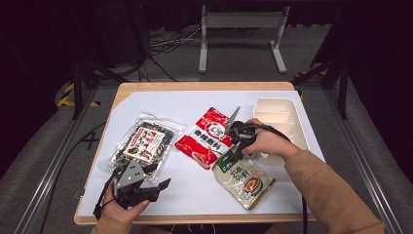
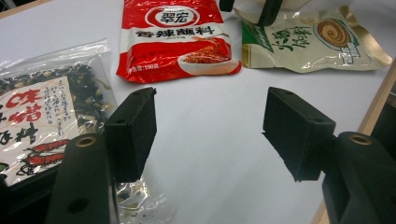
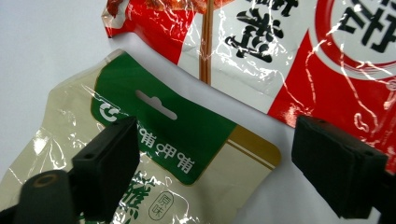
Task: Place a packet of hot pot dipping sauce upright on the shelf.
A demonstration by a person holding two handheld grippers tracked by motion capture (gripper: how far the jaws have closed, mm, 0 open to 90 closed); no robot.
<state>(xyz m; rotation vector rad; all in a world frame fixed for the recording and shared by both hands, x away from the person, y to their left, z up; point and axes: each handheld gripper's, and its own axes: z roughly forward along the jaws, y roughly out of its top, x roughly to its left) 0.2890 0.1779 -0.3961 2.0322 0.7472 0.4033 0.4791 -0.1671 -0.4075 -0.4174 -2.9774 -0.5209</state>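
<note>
Your right gripper (image 1: 233,146) hovers over the top edge of the beige-and-green pouch (image 1: 245,181), jaws spread wide with nothing between the pads, set up, it seems, to pinch the green header by its hang slot. The pouch lies flat on the bench (image 1: 195,87), near its front edge, its top corner just beside the red sauce packet (image 1: 206,136) and the white divided tray (image 1: 280,122) to its right.

Your left gripper (image 1: 163,185) rests low at the front left corner, also open and empty, next to the clear bag of dried greens (image 1: 143,141), probably parked out of the way.

The right gripper view shows the pouch's header (image 3: 163,135) lying between the jaws, apart from both pads, which the high view hides under your hand. The left gripper view shows the pouch (image 2: 310,42) and red packet (image 2: 175,39) side by side, well ahead.
</note>
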